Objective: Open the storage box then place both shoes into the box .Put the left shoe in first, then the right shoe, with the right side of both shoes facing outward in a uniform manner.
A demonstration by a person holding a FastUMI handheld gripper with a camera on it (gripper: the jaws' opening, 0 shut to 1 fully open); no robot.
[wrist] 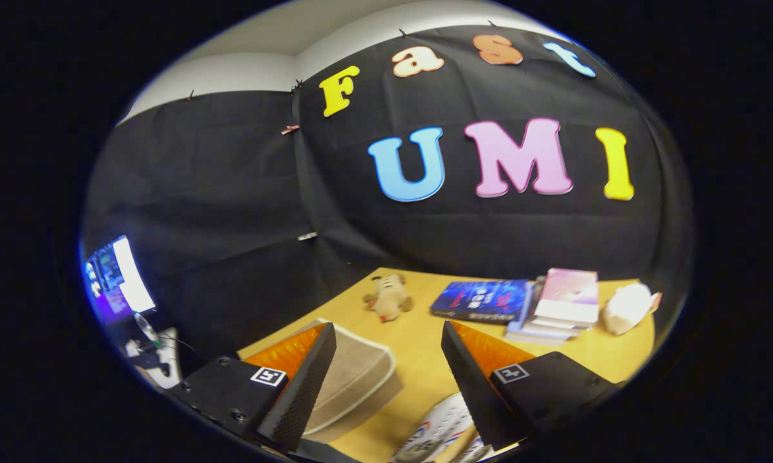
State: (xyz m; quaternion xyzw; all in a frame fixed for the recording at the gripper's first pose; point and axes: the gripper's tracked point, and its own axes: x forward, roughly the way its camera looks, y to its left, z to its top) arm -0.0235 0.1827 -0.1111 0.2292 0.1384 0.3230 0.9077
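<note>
Beige storage box [354, 379] half hidden behind left finger; hand-held gripper [386, 341] spread apart, empty; shoe [441, 427] cut off.

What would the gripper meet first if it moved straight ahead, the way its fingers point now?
Probably the bare wooden table. The open gripper aims between the plush toy and the books, with black cloth beyond; depth is hard to judge.

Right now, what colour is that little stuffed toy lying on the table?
Tan-beige, the stuffed toy shows best in the gripper view, beyond the open gripper.
</note>
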